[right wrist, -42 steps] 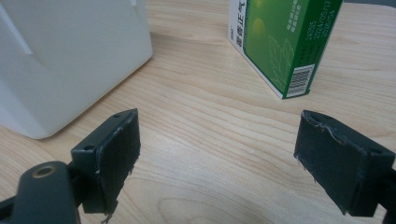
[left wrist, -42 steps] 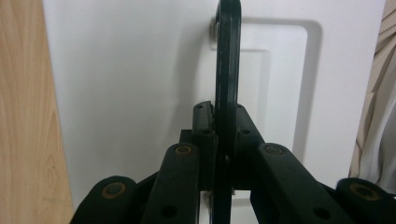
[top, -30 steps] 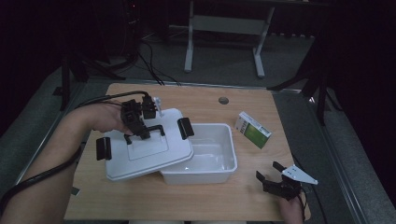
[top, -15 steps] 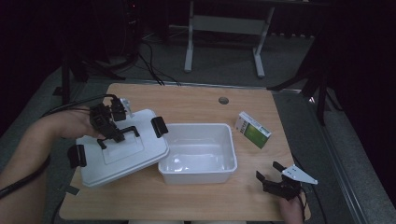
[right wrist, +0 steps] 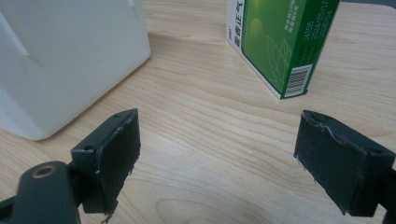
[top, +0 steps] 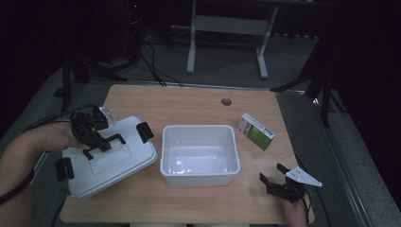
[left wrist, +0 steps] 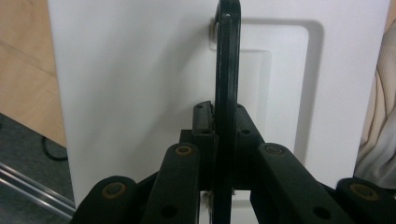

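The left gripper (top: 97,142) was clamped tight on the thin black handle (left wrist: 227,70) of the white, smooth plastic lid (top: 106,158), a rounded rectangle with a stepped recess in its top and black latches at its ends. The lid sat tilted over the left part of the pale wood-grain table (top: 189,101), just left of the white rectangular plastic tub (top: 199,153) and apart from it. The tub stood open, its inside glossy.

The left gripper view showed what the high view could not: the handle's flat bar ran straight up between the two black jaws, pinched edge-on, with the lid's matte white face (left wrist: 140,84) behind it.

The right gripper (top: 279,177) rested at the table's near edge, right of the tub, jaws spread wide and holding nothing. From the right gripper view, its rubbery pads (right wrist: 119,149) looked worn and chipped at the edges, and the green and white cardboard box (right wrist: 275,42) showed a barcode and small print; the high view gave that box (top: 255,131) as a small slab right of the tub.
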